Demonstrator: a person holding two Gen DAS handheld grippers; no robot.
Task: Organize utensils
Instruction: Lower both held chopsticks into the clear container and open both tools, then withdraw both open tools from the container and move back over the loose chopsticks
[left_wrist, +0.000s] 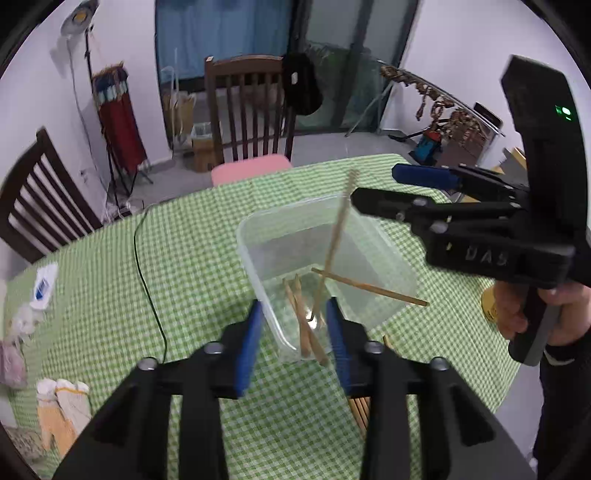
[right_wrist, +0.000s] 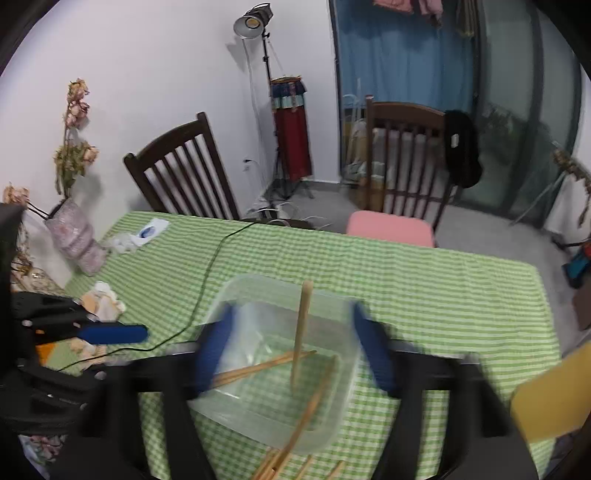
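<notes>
A clear plastic container (left_wrist: 384, 258) (right_wrist: 229, 302) sits on the green checked tablecloth (left_wrist: 192, 258) (right_wrist: 424, 288). Several wooden chopsticks (left_wrist: 306, 325) (right_wrist: 258, 367) lie inside it. One chopstick (left_wrist: 338, 236) (right_wrist: 301, 328) stands nearly upright in the container, blurred, free of both grippers. My left gripper (left_wrist: 295, 343) is open just in front of the container's near wall. My right gripper (right_wrist: 291, 350) is open above the container; it also shows in the left wrist view (left_wrist: 373, 188). More chopsticks (right_wrist: 280, 465) (left_wrist: 360, 410) lie on the cloth by the container.
A black cable (left_wrist: 147, 280) (right_wrist: 207, 273) crosses the cloth. Work gloves (left_wrist: 62, 406) and a tissue pack (left_wrist: 44, 286) lie at the left. A vase of dried flowers (right_wrist: 74, 236) stands by the wall. Wooden chairs (left_wrist: 251, 110) (right_wrist: 184, 173) ring the table. A yellow object (right_wrist: 550, 398) is at right.
</notes>
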